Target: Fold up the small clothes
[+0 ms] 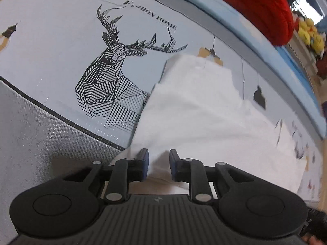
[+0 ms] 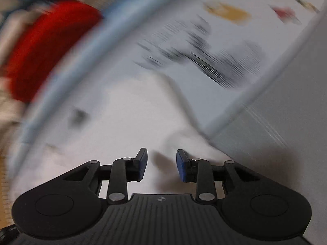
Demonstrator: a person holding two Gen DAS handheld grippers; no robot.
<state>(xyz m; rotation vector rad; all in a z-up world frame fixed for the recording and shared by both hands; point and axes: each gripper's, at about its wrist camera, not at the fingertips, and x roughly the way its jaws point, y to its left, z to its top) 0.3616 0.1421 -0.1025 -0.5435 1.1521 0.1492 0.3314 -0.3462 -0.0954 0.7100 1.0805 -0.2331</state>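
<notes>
A white garment lies on a light tablecloth printed with a black geometric deer. My left gripper is low over the garment's near edge, its jaws open with a fold of white cloth rising between them. In the blurred right wrist view the white garment spreads below my right gripper, which is open and empty just above the cloth. The deer print shows as a smear beyond it.
A red knitted item lies on a blue band along the table's far edge; it also shows in the right wrist view. Yellow soft toys sit beyond. A grey textured border runs along the near side.
</notes>
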